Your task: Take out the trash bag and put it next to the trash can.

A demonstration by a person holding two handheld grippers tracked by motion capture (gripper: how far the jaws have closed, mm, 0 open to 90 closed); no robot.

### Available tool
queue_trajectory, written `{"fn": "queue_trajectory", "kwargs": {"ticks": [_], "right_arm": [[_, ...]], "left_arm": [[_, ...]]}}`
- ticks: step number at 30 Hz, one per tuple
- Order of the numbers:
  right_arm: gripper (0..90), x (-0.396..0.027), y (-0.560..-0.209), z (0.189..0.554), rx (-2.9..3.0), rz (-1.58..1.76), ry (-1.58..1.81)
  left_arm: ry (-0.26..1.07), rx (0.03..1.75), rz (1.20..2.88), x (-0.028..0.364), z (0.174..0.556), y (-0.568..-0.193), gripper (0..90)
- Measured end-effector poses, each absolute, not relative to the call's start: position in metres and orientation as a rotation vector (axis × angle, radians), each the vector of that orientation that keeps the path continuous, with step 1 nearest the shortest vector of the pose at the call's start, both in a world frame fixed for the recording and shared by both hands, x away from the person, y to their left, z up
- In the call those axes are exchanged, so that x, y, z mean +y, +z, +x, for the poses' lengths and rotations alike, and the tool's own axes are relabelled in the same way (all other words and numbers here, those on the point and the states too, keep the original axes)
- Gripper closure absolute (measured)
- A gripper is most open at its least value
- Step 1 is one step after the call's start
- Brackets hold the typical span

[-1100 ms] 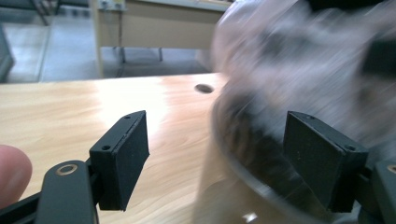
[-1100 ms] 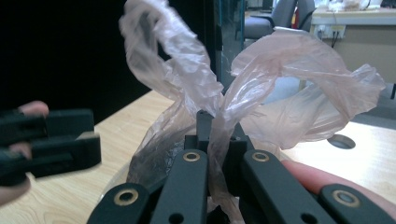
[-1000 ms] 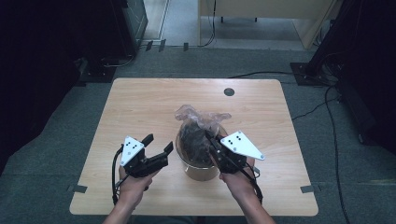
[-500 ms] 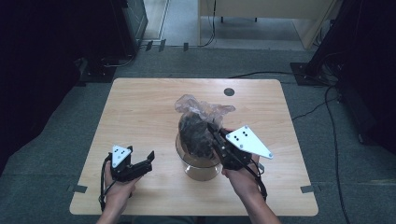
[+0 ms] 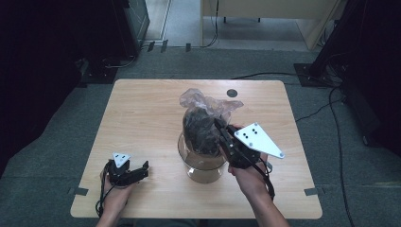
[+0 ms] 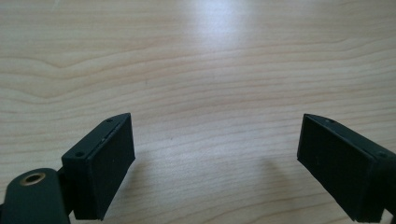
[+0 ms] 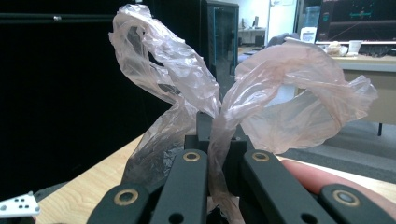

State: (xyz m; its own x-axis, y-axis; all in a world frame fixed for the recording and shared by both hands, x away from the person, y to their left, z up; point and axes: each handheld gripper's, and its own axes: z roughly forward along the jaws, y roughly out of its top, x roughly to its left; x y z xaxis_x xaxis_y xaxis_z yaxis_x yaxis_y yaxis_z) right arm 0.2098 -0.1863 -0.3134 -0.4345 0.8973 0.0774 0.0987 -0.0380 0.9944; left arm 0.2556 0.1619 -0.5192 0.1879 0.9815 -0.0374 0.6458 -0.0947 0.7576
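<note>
A clear plastic bag [image 5: 204, 124] of dark stuff stands in a round glass bowl [image 5: 202, 166] at the middle of the wooden table [image 5: 142, 109]. My right gripper [image 5: 220, 126] reaches in from the bowl's right and is shut on the bag's twisted neck. In the right gripper view the pinkish film of the bag [image 7: 187, 79] fans out above the right gripper [image 7: 217, 140]. My left gripper [image 5: 143, 170] lies low by the table's front left. The left gripper [image 6: 215, 158] is open over bare wood; its jaws have just been opening, with nothing between them.
A small black round mark [image 5: 231, 93] sits near the table's far edge. Dark cabinets [image 5: 56, 56] stand left of the table, and cables [image 5: 331, 109] run over the grey floor at the right. A light wooden desk [image 5: 265, 9] is at the back.
My left gripper moved away from the bowl, down and toward the table's front left, and its jaws spread. The right gripper rose a little with the bag's neck.
</note>
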Motion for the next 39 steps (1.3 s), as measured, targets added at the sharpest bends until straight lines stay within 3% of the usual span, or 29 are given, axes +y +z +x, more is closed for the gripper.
{"fn": "queue_trajectory", "kwargs": {"ticks": [24, 39], "right_arm": [[90.0, -0.244, -0.283, 0.21, 1.403, 1.104, 1.483], [90.0, -0.26, -0.329, 0.249, 1.416, 1.23, 1.37]], "left_arm": [[0.675, 1.516, 1.873, 0.157, 0.257, -0.524, 11.3], [0.672, 1.508, 1.876, 0.156, 0.258, -0.524, 11.3]]}}
